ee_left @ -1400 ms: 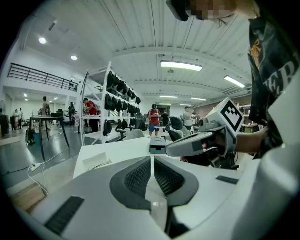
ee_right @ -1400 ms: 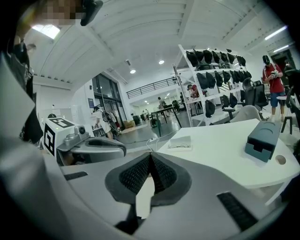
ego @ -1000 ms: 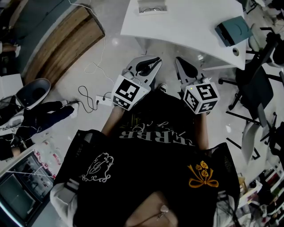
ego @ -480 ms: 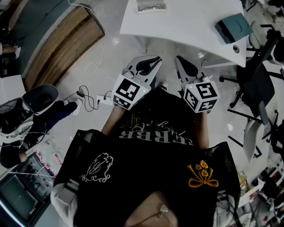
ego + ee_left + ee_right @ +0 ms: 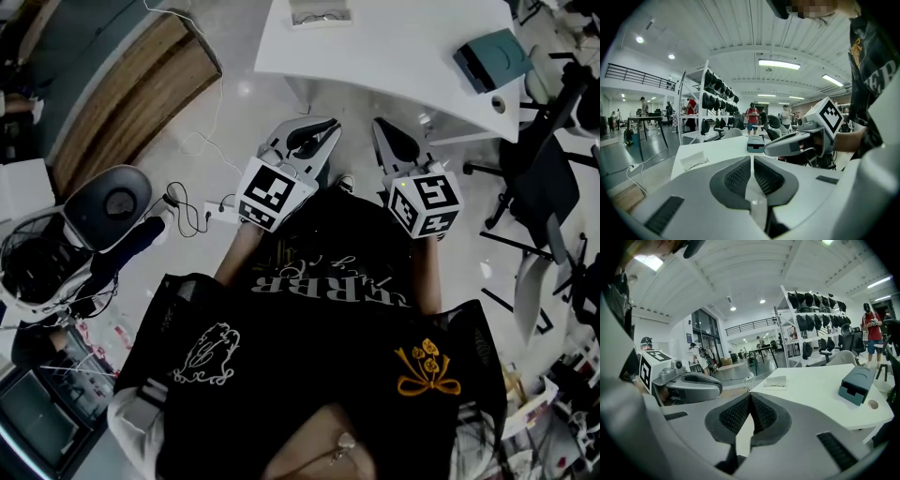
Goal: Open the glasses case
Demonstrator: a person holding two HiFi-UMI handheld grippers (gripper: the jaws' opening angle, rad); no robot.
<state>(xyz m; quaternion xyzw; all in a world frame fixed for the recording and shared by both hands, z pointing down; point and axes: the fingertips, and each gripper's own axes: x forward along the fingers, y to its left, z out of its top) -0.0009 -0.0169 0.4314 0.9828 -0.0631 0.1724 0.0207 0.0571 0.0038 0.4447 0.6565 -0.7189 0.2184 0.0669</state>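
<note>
The teal glasses case sits closed near the right end of the white table, well apart from your grippers. Your left gripper and right gripper hover side by side just short of the table's edge, each with its jaws together and empty.

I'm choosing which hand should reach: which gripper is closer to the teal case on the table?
The right gripper: the teal case sits at the table's right end; the left gripper is farther off.

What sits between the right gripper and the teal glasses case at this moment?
Only a bare stretch of white table. In the right gripper view, nothing else stands between the right gripper and the glasses case.
</note>
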